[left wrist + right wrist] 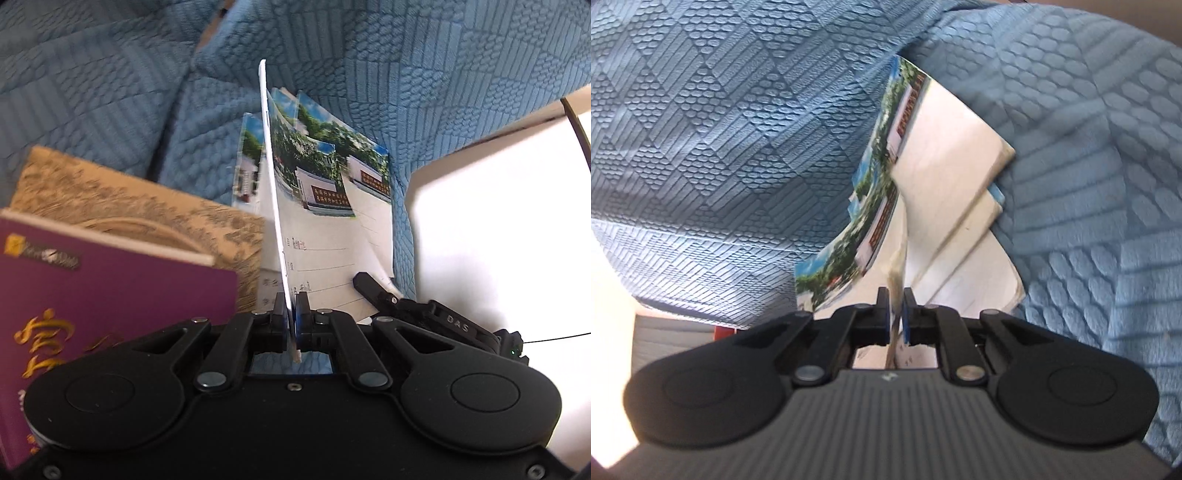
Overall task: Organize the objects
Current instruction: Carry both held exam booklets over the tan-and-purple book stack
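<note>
On blue quilt (110, 92): notebooks (325, 177) fanned, loose.
Left gripper (293, 310): clamped on one cover edge.
Right gripper (895, 310): pinching another sheet edge.
Handling: light, floppy, slippery; grip near spine.

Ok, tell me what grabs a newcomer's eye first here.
The photo-printed booklets fanned at the centre on the blue quilted cover, one clamped edge-on in the left tongs. The right tongs pinch a booklet too. A purple book sits lower left.
</note>
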A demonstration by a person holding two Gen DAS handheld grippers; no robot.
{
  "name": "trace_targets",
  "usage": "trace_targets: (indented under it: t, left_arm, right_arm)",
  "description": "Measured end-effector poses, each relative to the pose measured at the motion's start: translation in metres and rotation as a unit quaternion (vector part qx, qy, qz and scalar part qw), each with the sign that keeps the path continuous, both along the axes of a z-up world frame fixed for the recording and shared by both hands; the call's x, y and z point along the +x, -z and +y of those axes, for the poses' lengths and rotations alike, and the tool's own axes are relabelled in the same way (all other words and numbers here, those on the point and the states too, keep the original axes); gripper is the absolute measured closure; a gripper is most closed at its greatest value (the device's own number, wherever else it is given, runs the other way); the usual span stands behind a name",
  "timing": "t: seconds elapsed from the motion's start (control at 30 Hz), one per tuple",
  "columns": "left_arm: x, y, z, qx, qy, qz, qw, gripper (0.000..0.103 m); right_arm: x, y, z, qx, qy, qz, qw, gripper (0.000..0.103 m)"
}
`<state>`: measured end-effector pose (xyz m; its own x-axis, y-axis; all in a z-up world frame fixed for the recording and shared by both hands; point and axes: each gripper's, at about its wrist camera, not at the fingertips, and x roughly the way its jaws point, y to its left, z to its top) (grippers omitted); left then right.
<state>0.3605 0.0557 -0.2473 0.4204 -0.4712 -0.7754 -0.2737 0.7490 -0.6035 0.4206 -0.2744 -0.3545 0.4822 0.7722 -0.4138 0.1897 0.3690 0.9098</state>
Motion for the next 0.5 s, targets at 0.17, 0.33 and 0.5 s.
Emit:
trace_targets:
  t: [0.17,0.33,0.5]
  left_arm:
    - [-0.013,-0.009,0.013,0.005,-0.014,-0.008,0.9999,0.101]
    - [-0.022,-0.022,0.021,0.012,-0.023,-0.025,0.9993,0.101]
    - [-0.033,-0.042,0.025,0.015,-0.022,-0.048,0.9985,0.100]
  right_arm:
    - [0.003,-0.008,0.012,-0.022,-0.020,-0.026,0.999,0.096]
    - [-0.012,-0.045,0.024,-0.083,-0.032,-0.096,0.991,0.097]
    - [-0.028,-0.071,0.023,-0.089,-0.020,-0.115,0.989,0.097]
